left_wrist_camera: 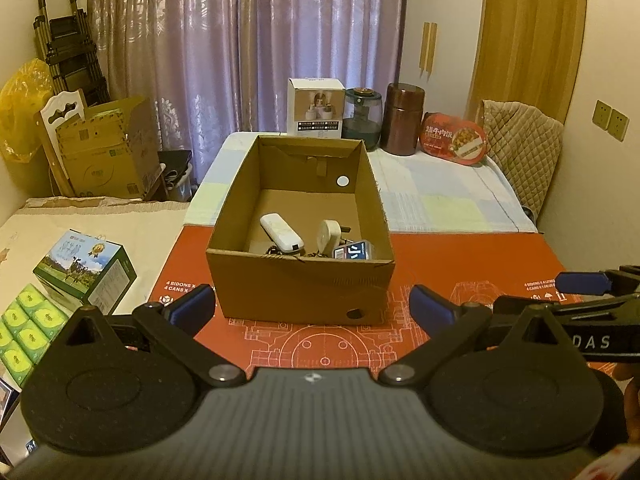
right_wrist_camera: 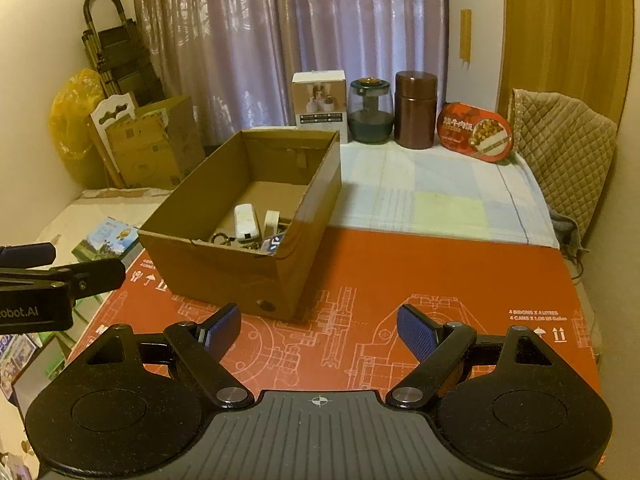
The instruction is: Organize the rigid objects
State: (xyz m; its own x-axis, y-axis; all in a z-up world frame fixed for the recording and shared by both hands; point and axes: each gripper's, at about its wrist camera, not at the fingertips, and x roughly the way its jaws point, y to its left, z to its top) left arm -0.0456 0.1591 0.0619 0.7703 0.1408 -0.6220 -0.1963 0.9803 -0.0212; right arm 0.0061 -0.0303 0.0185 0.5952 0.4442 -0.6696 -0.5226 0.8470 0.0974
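Flat red printed cardboard sheet (left_wrist_camera: 460,264) with white line drawings, spread as the working surface under everything below. Open brown cardboard box (left_wrist_camera: 300,280), rectangular, top flaps absent, standing on the sheet; landmark for this entry. Pale checked cloth (right_wrist_camera: 420,196) lies behind the box and to its right. Behind the box, in a row against the curtain: white square carton (left_wrist_camera: 316,106), dark glass jar (left_wrist_camera: 363,114), brown cylindrical canister (left_wrist_camera: 404,118), red oval food tin (left_wrist_camera: 454,138). Left of the box, off the sheet: green-and-white printed carton (left_wrist_camera: 86,270). Inside the box, near its front wall: white oblong plastic remote-like device (left_wrist_camera: 282,233); round cream plug adapter (left_wrist_camera: 328,236) just right of it; small blue-and-white packet (left_wrist_camera: 354,250) in the front right corner; dark tangled keyring items (right_wrist_camera: 224,238) at the front, detail unclear. Left gripper (left_wrist_camera: 312,308): blue-padded fingers spread wide, nothing between them, just in front of the box. Right gripper (right_wrist_camera: 318,330): fingers likewise spread and empty, in front of the box and to its right, above the sheet.
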